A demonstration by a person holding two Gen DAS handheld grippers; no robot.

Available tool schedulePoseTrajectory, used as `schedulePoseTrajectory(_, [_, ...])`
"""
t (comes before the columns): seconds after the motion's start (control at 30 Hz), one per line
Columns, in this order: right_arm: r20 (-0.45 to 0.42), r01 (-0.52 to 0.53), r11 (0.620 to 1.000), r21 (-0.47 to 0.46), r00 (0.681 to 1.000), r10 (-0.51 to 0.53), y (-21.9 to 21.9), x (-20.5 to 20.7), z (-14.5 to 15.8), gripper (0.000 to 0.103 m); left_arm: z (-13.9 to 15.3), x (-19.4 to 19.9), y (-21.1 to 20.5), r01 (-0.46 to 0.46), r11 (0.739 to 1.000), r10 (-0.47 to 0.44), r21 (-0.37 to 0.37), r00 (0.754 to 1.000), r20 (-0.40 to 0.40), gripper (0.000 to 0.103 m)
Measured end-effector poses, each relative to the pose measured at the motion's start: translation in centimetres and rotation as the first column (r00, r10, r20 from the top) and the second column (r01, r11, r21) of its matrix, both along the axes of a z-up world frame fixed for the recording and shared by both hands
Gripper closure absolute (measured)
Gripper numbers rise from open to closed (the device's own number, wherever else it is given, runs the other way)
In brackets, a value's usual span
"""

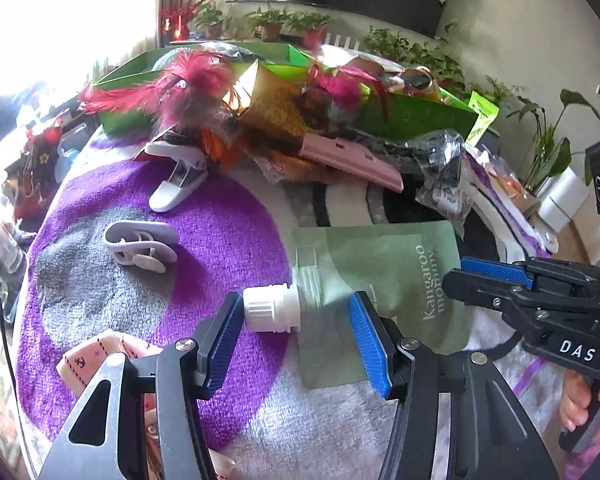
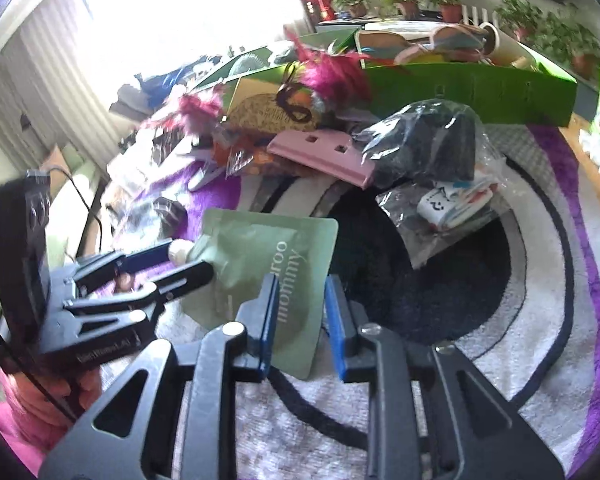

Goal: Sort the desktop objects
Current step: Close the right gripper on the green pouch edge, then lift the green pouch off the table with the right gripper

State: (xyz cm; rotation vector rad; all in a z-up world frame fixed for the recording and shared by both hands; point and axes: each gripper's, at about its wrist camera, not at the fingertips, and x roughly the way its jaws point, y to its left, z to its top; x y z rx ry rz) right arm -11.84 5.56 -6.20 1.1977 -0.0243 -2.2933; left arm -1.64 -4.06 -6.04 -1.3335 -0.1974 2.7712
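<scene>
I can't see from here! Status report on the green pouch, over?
Left gripper around the white cap, grip unclear. Right gripper open, straddling green pouch edge. Pink case behind, clear of both.

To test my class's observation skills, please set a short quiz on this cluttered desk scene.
1. True or false: the green pouch has a cap that is black.
2. The box behind the clutter is: A red, B green, C blue.
3. Which gripper straddles the cap?
Key: 1 false, it is white; 2 B; 3 the left gripper.
</scene>
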Motion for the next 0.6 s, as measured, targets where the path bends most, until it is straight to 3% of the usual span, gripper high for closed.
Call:
schedulePoseTrajectory(0.1, [0.062,0.007,1.000,0.022,0.998,-0.008,-0.1,-0.3,-1.0,0.079,-0.2,0.0,0.0,0.002,1.000,-0.002,0.000,1.000,0.001,0.048])
schedulePoseTrajectory(0.43, [0.226,0.015,1.000,-0.026,0.974,-0.009,1.1,-1.2,-1.7,0.074,-0.5,-0.2,-0.3,0.024,0.999,-0.025,0.025,1.000,0.017,0.048])
schedulePoseTrajectory(0.53, [0.262,-0.011,0.996,-0.091,0.964,0.035,1.0,-1.7,-2.0,0.063,-0.5,-0.2,-0.1,0.034,0.999,-0.035,0.006,0.999,0.010,0.047])
schedulePoseTrajectory(0.6, [0.266,-0.053,0.988,-0.144,0.960,0.090,0.4,-1.9,-2.0,0.040,-0.4,-0.1,0.1,0.037,0.999,-0.037,-0.005,0.999,0.008,0.046])
